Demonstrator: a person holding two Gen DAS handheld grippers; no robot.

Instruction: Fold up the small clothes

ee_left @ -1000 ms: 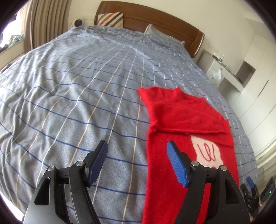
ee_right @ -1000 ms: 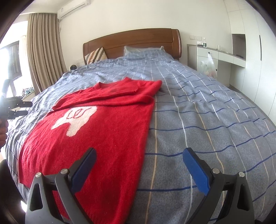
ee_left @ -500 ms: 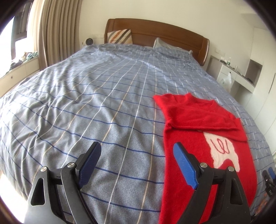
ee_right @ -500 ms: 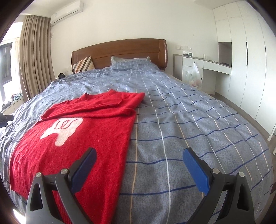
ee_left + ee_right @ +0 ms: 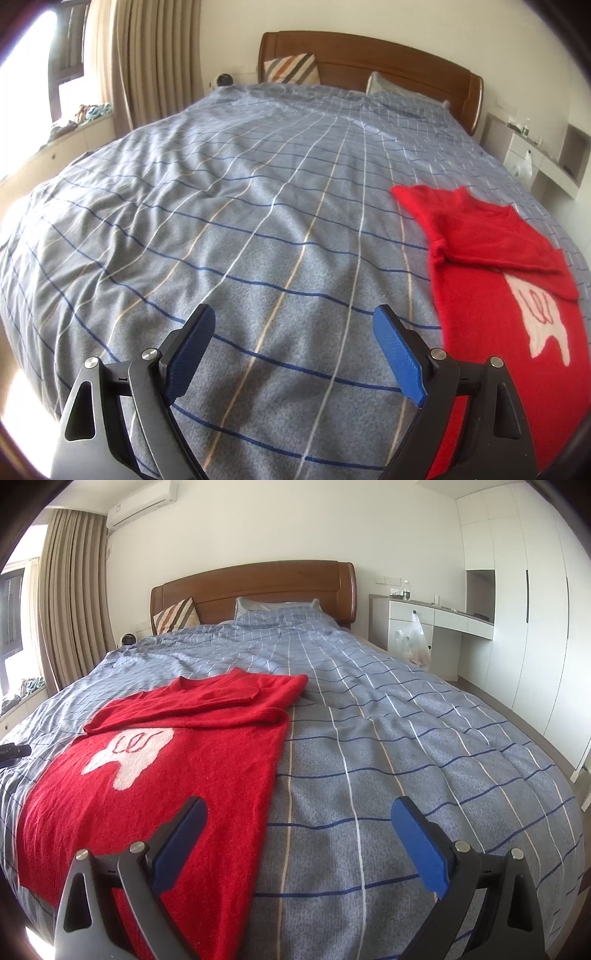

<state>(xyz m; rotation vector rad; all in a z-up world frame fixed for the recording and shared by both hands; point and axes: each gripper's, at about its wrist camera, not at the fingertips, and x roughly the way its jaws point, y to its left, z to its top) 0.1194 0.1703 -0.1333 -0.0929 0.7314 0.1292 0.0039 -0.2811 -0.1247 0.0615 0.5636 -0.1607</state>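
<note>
Red sweater (image 5: 155, 775) lay flat on the bed (image 5: 406, 738), near its foot edge, with both sleeves folded across the chest and a white motif showing below them. We saw its neckline pointing toward the wooden headboard (image 5: 255, 587) and its hem reaching the foot edge.

We held the left gripper (image 5: 295, 332) over bare checked bedding, jaws released and wide apart, gripping nothing. From that view the sweater (image 5: 509, 302) lay off to the right of the right jaw, apart from it.

We held the right gripper (image 5: 295, 827) with its jaws also released and empty. Its left jaw stood over the sweater's lower right part, while the right jaw stood over bare bedding. Whether the left jaw touched the knit, we could not tell.
</note>
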